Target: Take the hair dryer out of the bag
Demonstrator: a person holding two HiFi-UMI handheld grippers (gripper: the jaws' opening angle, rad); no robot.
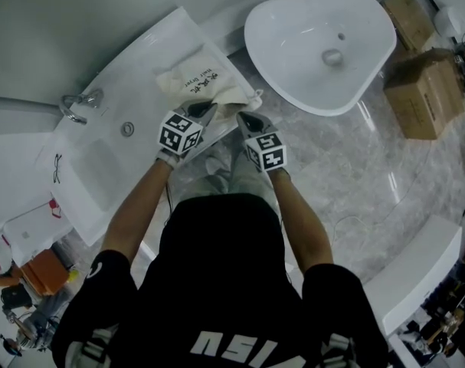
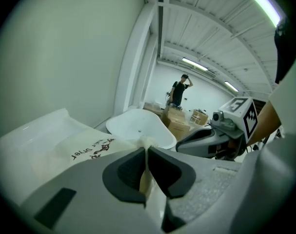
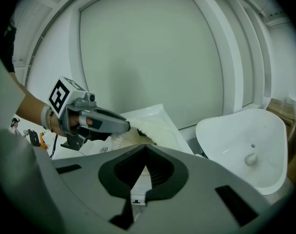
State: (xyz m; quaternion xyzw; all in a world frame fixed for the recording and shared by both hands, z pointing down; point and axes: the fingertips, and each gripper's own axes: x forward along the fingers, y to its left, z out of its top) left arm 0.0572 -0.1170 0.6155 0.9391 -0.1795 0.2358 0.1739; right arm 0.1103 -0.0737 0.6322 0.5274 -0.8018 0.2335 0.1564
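Two-handed opening of the bag [image 1: 198, 83]

It lies on the white basin [image 1: 102, 159]; the hair dryer is unseen, presumably still inside. The left gripper [image 1: 204, 110] has its fingers [image 2: 130, 167] clenched on the bag's cloth rim. The right gripper [image 1: 247, 119], just beside it, is clenched tight, apparently empty. It would do best to pinch the opposite rim, then spread the mouth wide.

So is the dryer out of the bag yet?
Not out: no hair dryer shows in any view. The bag lies on the basin, and the left gripper is pinched on its near edge.
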